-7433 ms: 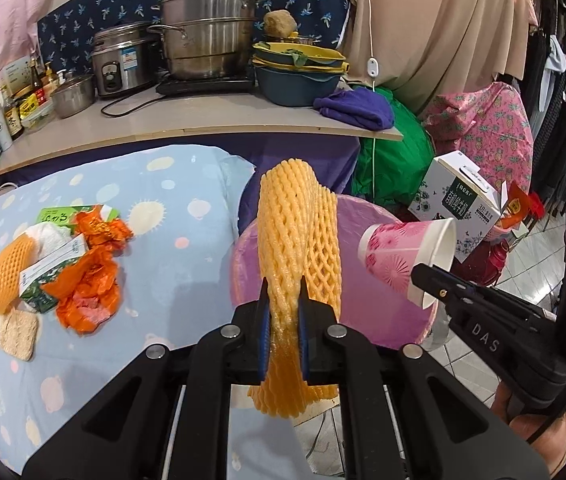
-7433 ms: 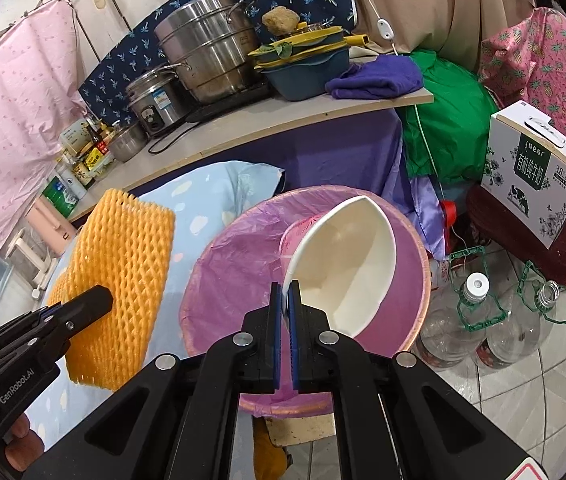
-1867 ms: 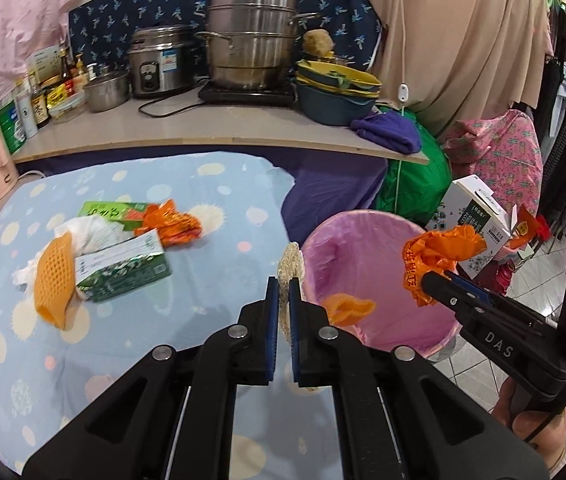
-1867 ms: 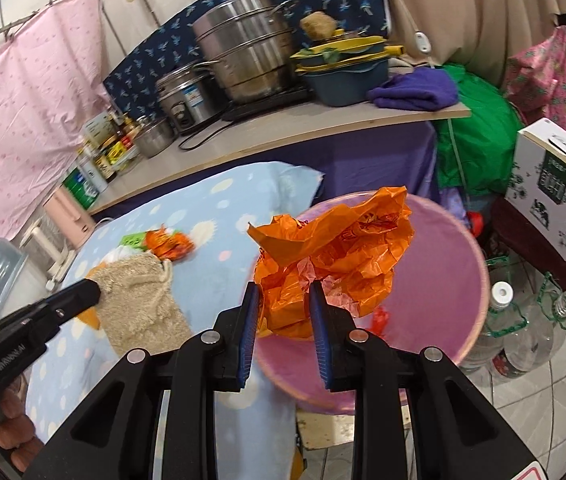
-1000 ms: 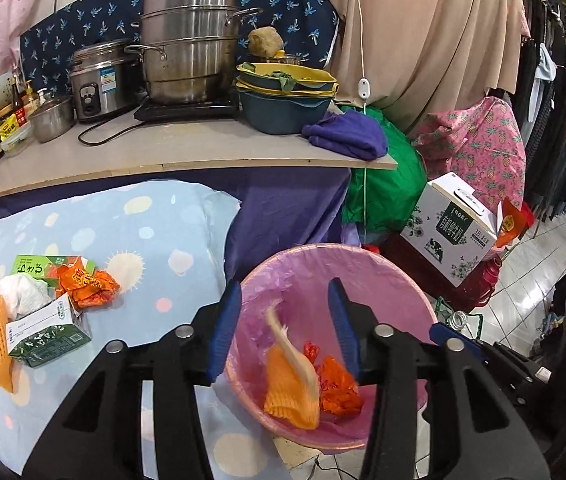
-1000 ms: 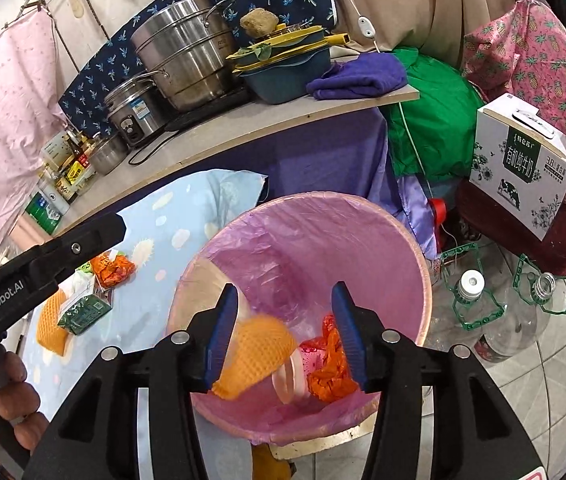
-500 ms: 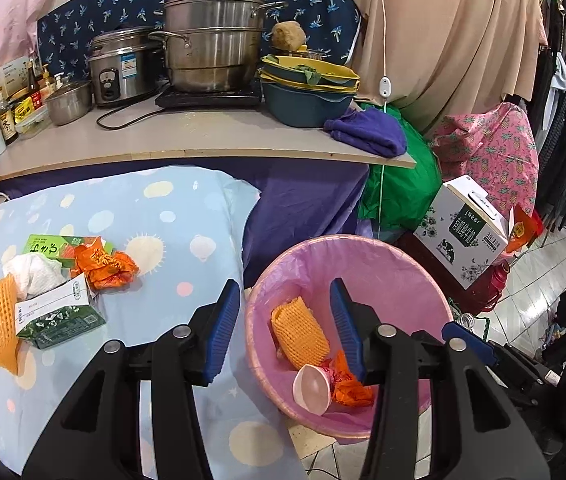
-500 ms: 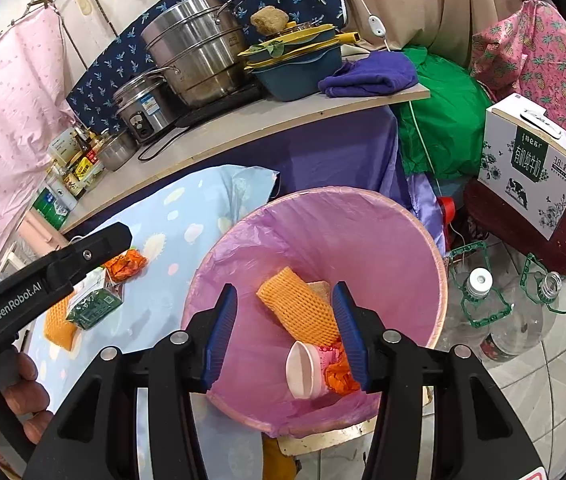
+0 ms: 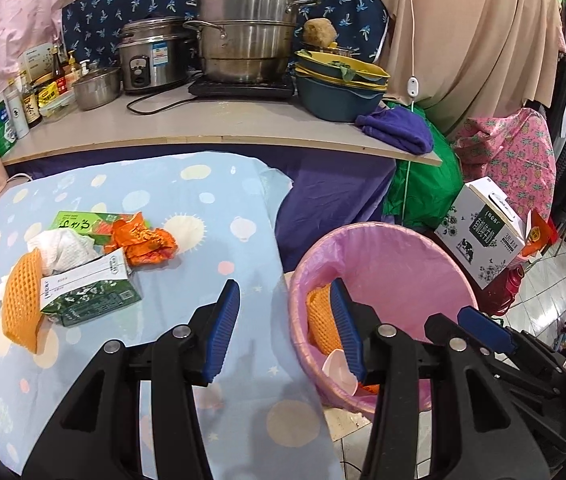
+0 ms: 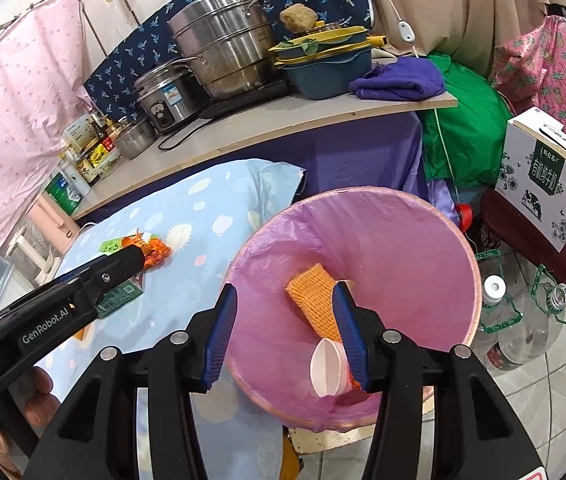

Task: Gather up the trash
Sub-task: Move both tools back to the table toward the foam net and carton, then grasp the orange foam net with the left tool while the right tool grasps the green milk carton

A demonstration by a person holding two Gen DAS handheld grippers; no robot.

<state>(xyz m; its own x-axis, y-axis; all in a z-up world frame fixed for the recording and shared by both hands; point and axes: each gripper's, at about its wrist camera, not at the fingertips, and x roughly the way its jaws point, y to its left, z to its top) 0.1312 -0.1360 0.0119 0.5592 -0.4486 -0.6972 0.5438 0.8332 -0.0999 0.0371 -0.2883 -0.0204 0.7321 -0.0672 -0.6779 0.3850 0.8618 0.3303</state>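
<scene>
Left of the bin [image 9: 379,240], remaining trash [image 9: 83,272] lies far-left of the left gripper [image 9: 285,328], which is nearer. Both it and the right gripper [image 10: 285,334] gape empty.

Both wrist views look down, sharing the pink-lined bin [image 9: 383,248] [image 10: 363,216] and table [image 9: 203,200] [image 10: 211,200].

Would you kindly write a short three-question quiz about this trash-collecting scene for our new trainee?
1. True or false: the left tool grips a piece of trash.
2. Where does the paper cup lie? A) on the tablecloth B) in the pink bin C) on the shelf
3. Fill in: on the tablecloth, the green carton lies beside an orange foam ____.

Key: 1 false, both tools are open and empty; 2 B; 3 net.
</scene>
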